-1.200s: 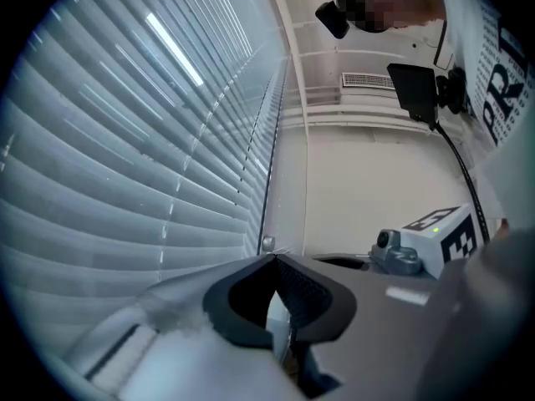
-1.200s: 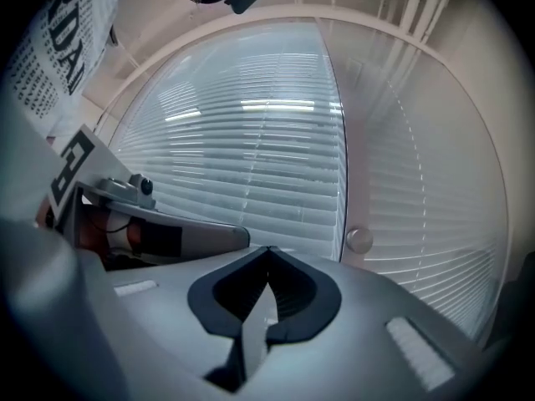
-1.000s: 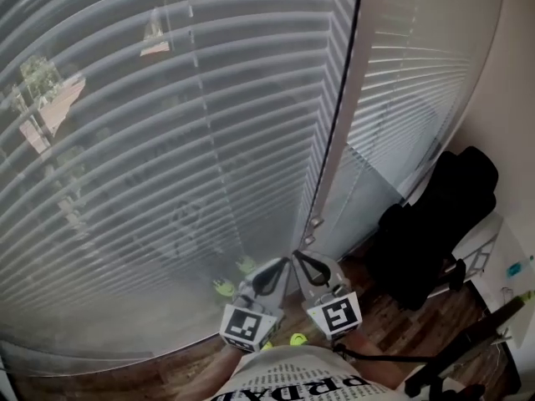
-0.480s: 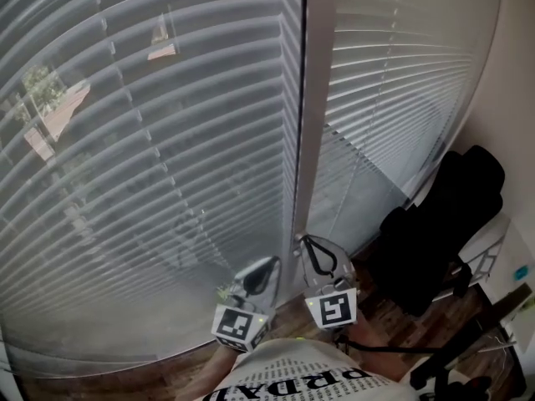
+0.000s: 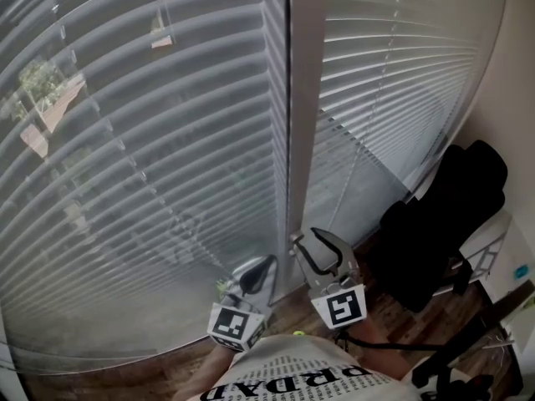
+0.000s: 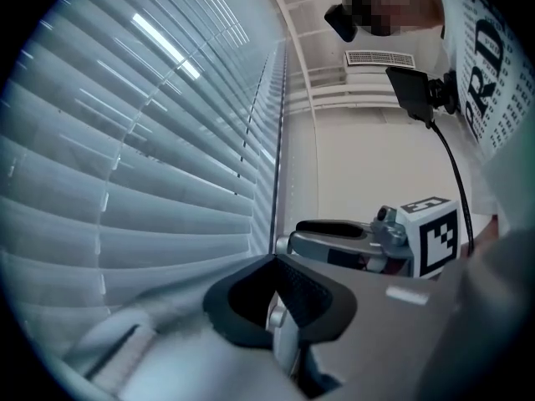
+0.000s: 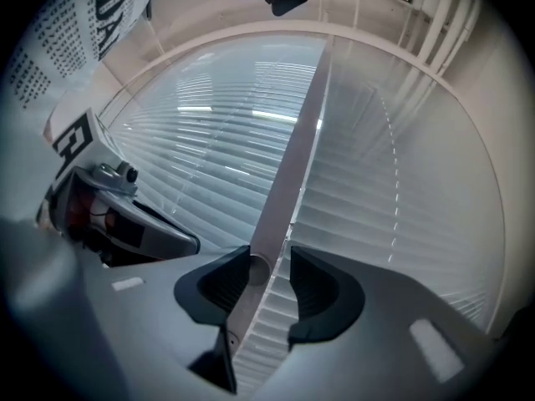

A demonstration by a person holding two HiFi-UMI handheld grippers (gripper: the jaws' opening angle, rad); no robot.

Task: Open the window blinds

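Left of the window post, the left blind hangs lowered, with the outdoors visible between its slats. The left gripper is clenched, with nothing seen in it. Just right of the post, the right gripper is released; its jaws have just been opening and grasp nothing. The right blind hangs lowered.

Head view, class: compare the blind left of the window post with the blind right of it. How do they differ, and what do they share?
Through the left blind a tree and buildings show; through the right blind nothing outside shows. The left blind looks greyer, the right blind whiter. Both hang lowered with level slats, beside the window post.
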